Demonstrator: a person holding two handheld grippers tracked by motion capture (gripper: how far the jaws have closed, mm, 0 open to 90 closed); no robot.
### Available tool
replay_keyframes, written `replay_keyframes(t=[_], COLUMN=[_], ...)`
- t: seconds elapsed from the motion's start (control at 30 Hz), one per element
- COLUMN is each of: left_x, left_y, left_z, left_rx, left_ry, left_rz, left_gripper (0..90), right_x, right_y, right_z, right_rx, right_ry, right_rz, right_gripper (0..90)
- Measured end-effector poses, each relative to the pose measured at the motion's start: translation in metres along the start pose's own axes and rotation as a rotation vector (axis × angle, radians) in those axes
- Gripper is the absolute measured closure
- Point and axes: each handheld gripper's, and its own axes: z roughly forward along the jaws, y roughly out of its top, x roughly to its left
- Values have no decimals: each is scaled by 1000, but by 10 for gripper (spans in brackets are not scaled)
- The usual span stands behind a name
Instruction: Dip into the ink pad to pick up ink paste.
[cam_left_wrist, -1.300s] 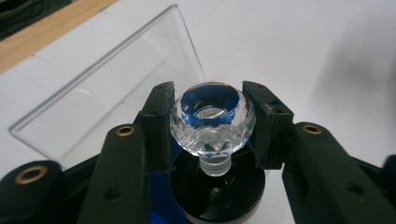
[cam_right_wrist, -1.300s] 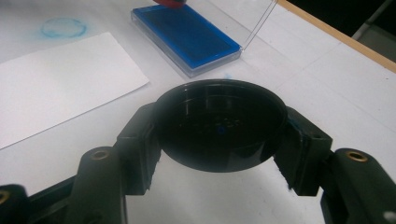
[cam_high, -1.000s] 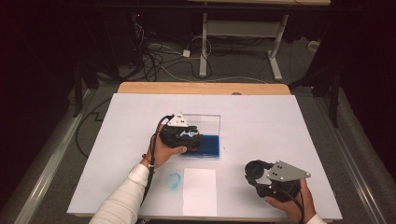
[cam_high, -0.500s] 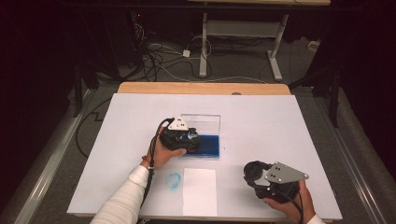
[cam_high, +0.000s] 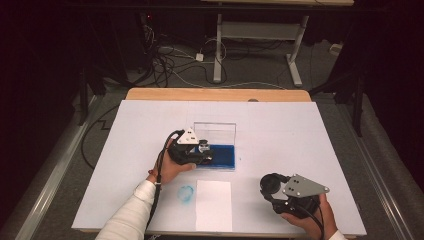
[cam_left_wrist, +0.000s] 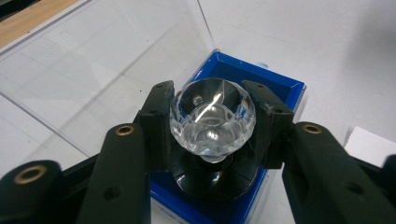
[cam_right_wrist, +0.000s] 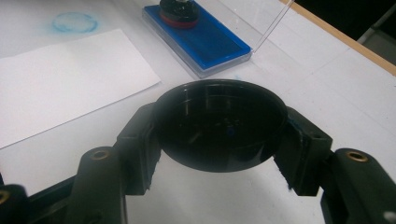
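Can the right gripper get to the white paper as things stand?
Probably yes, but not to grasp it. The paper lies bare just beside the right gripper with nothing between, yet its jaws are shut on a black cap, so they are occupied.

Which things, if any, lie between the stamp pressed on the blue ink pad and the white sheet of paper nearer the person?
Nothing visible. The stamp, held by its clear knob in the left hand-held gripper, sits on the blue ink pad. Between the pad and the white paper is bare table; a blue ring mark lies left of the sheet.
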Motion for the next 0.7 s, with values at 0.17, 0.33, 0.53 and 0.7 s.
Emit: replay_keyframes(t=[0.17, 0.33, 0.53, 0.7], left_x=[-2, -2, -2, -2], left_y=[1, 1, 1, 1], left_z=[0, 1, 1, 0], left_rx=[10, 11, 13, 19], left_ry=[9, 13, 13, 11], left_rz=[18, 18, 23, 26], left_gripper=[546, 545, 545, 545], right_x=[0, -1, 0, -1], right_y=[-1, -1, -1, -1], right_z=[0, 0, 1, 0], right_rx=[5, 4, 6, -2], right_ry=[4, 4, 9, -1], right_rz=[0, 4, 3, 8], right_gripper=[385, 385, 385, 385])
